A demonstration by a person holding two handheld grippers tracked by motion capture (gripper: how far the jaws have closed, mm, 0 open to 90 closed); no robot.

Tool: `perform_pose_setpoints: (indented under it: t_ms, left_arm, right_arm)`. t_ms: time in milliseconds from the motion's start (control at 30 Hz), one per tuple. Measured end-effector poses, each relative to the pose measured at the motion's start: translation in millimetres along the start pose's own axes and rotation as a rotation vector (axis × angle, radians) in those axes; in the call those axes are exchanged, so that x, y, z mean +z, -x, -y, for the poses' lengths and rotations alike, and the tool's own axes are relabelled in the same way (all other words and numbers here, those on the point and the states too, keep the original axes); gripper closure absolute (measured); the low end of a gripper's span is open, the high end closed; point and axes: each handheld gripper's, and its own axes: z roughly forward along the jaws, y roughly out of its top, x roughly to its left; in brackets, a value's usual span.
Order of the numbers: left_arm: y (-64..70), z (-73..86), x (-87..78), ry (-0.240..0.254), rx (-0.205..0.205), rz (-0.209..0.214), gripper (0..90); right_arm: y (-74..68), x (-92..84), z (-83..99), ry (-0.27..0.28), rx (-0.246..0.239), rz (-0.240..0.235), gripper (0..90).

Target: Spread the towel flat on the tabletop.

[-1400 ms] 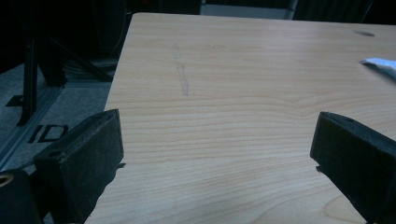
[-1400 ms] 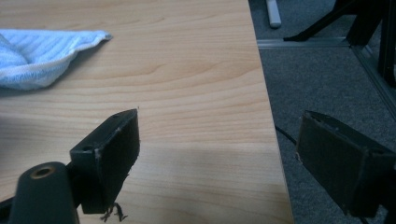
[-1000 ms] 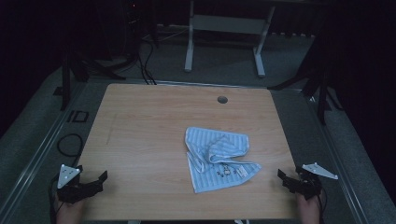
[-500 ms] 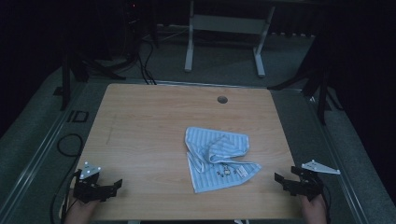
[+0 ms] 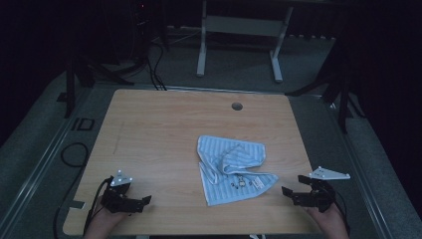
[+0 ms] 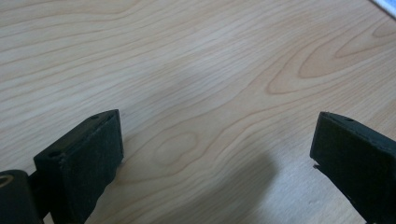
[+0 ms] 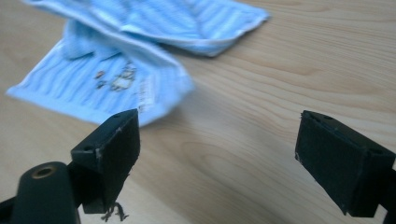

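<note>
High view: blue striped cloth (image 5: 233,169) crumpled mid-surface (image 5: 164,129), small print unreadable; right tongs (image 5: 292,189) just beside its corner, left tongs (image 5: 144,201) well apart.
Left gripper view: jaws spread wide, empty, over bare wood.
Right gripper view: jaws spread wide, empty; cloth (image 7: 116,60) ahead-left, label illegible.

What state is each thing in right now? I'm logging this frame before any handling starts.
Striped cloth: crumpled, partly folded over itself, flat on the table, untouched.
Left gripper: open, empty, low over bare wood.
Right gripper: open, empty, near the cloth's corner, apart from it.
Table: wooden, with a round hole at the far edge.
</note>
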Motion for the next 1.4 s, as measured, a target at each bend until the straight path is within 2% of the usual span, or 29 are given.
perform_pose_setpoints:
  t_ms: [100,200,233,267,367,400,467,500,533,567,700,733,767,800,867,900,967,1100,1200,1267,1300,1400]
  left_arm:
    - [7.0,-5.9,5.2,-0.017,0.020,0.007,2.7]
    - [10.5,-9.1,7.6,-0.024,0.027,0.013,2.7]
    - [12.7,-10.7,9.1,-0.029,0.034,0.021,3.7]
    - [17.8,-14.4,12.4,-0.039,0.053,0.025,3.7]
    - [23.0,-18.9,16.1,-0.046,0.066,0.036,3.7]
    - [29.0,-24.2,19.8,-0.050,0.076,0.046,3.7]
    - [32.5,-26.7,21.3,-0.050,0.086,0.056,7.9]
    - [36.7,-29.5,22.8,-0.052,0.104,0.057,7.9]
    - [45.2,-35.1,27.1,-0.057,0.125,0.056,12.2]
    - [45.2,-35.1,27.1,-0.057,0.125,0.056,12.2]
    - [60.0,-45.9,34.2,-0.066,0.179,0.077,15.0]
    - [66.9,-50.6,37.4,-0.068,0.197,0.075,19.4]
    - [66.9,-50.6,37.4,-0.068,0.197,0.075,19.8]
    - [70.5,-53.5,39.6,-0.070,0.202,0.090,21.4]
    - [75.2,-57.3,42.3,-0.081,0.205,0.099,23.2]
    - [80.2,-61.4,44.7,-0.101,0.220,0.112,24.5]
    - [85.2,-65.1,47.4,-0.106,0.224,0.125,29.7]
    - [93.1,-71.7,50.3,-0.117,0.237,0.135,32.8]
    - [107.0,-81.0,56.1,-0.108,0.265,0.152,34.9]
    - [110.2,-83.7,57.7,-0.104,0.273,0.161,36.5]
    - [114.6,-86.9,60.3,-0.101,0.280,0.167,38.9]
    - [125.3,-94.9,66.5,-0.090,0.309,0.173,40.8]
  right_arm:
    - [-6.5,3.1,-5.0,-0.022,-0.047,0.001,14.8]
    - [-10.8,4.9,-9.0,-0.031,-0.069,-0.005,17.2]
    - [-16.4,6.0,-13.0,-0.037,-0.100,-0.012,22.0]
    - [-19.5,6.8,-15.0,-0.039,-0.121,-0.009,22.1]
    - [-25.8,9.3,-20.1,-0.051,-0.151,-0.023,26.3]
    - [-30.7,11.9,-24.1,-0.062,-0.188,-0.029,29.7]
    - [-33.5,13.5,-26.5,-0.069,-0.206,-0.030,32.0]
    - [-36.3,15.2,-28.8,-0.072,-0.222,-0.033,33.8]
    - [-43.0,19.8,-34.4,-0.074,-0.249,-0.036,35.5]
    - [-45.3,21.7,-36.3,-0.074,-0.260,-0.037,36.7]
    - [-55.2,28.6,-44.7,-0.075,-0.295,-0.053,40.2]
    - [-63.5,34.6,-51.4,-0.086,-0.318,-0.056,42.7]
    - [-63.5,34.6,-51.4,-0.086,-0.318,-0.056,42.7]
    - [-69.9,40.6,-58.0,-0.093,-0.344,-0.059,44.9]
    - [-75.8,44.9,-64.1,-0.095,-0.364,-0.069,47.5]
    - [-79.8,46.7,-67.4,-0.087,-0.363,-0.065,50.2]
    - [-86.4,51.1,-74.5,-0.086,-0.384,-0.073,52.5]
    - [-97.2,58.6,-83.8,-0.094,-0.413,-0.086,54.9]
    - [-112.6,70.0,-92.7,-0.110,-0.460,-0.092,56.5]
    - [-115.8,73.0,-94.5,-0.115,-0.465,-0.102,56.6]
    - [-122.3,78.9,-98.1,-0.118,-0.465,-0.120,57.1]
    - [-128.1,84.0,-99.8,-0.131,-0.485,-0.117,57.1]
